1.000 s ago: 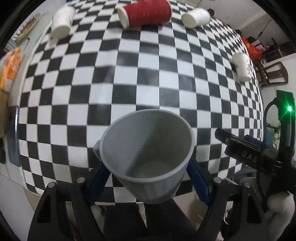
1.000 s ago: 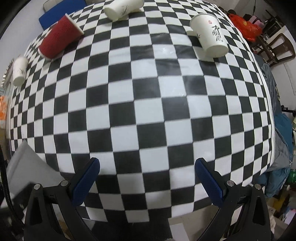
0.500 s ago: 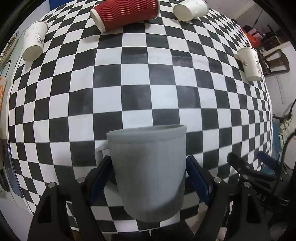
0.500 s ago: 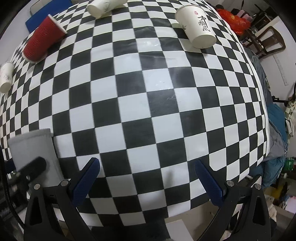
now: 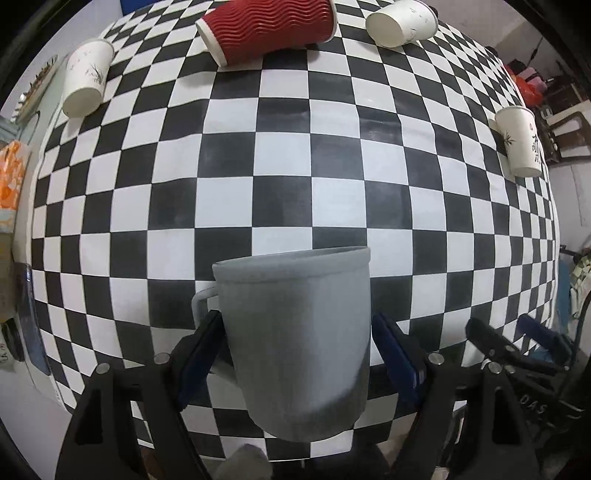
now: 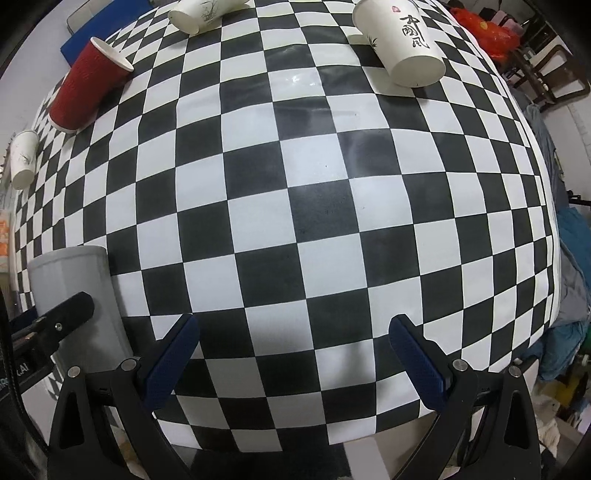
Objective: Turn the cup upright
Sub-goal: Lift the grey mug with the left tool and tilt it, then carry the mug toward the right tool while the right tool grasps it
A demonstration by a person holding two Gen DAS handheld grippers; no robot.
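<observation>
My left gripper (image 5: pixel 295 350) is shut on a grey mug (image 5: pixel 299 339), its blue pads pressing both sides. The mug stands upright near the front edge of the checkered table (image 5: pixel 295 166), rim up and handle to the left; I cannot tell if its base touches the table. In the right wrist view the mug (image 6: pixel 74 295) shows at the lower left with the left gripper's finger across it. My right gripper (image 6: pixel 291 354) is open and empty, above the table's front edge to the right of the mug.
A red ribbed paper cup (image 5: pixel 266 29) lies on its side at the back. White paper cups lie at the back left (image 5: pixel 86 83), back right (image 5: pixel 402 22) and far right (image 5: pixel 521 146). Chairs and clutter stand beyond the table's right edge.
The mug has turned from tilted with its mouth toward the camera to upright in my left gripper. It has sunk slightly toward the table. My right gripper has drifted forward, still open.
</observation>
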